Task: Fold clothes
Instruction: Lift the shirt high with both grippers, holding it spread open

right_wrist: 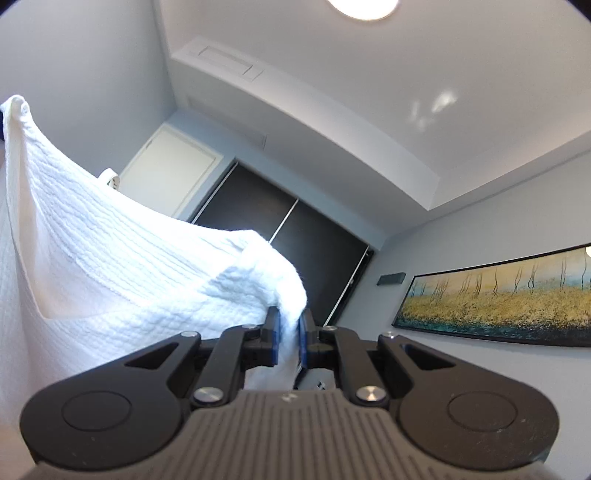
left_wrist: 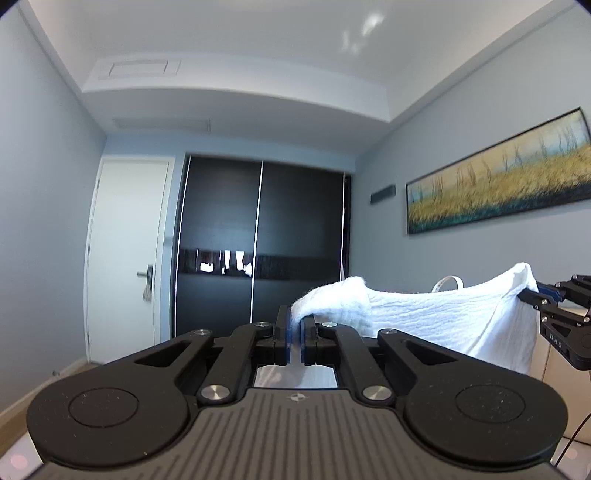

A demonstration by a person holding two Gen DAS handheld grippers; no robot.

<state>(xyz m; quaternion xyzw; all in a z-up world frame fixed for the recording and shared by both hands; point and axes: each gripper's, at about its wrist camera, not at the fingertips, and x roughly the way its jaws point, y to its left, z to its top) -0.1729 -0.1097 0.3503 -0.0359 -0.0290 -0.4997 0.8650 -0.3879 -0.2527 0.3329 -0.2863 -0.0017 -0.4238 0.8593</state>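
Observation:
A white textured garment hangs stretched in the air between my two grippers. My left gripper is shut on one upper corner of it, cloth bunched over the blue pads. In the left wrist view the right gripper shows at the right edge, pinching the other corner. In the right wrist view the right gripper is shut on a fold of the white garment, which spreads up and to the left. A white loop or strap peeks above the cloth's top edge. The garment's lower part is hidden.
Ahead stands a dark sliding-door wardrobe with a white door to its left. A long framed landscape painting hangs on the right wall. A ceiling lamp glows overhead. Pale wooden floor shows at the lower left.

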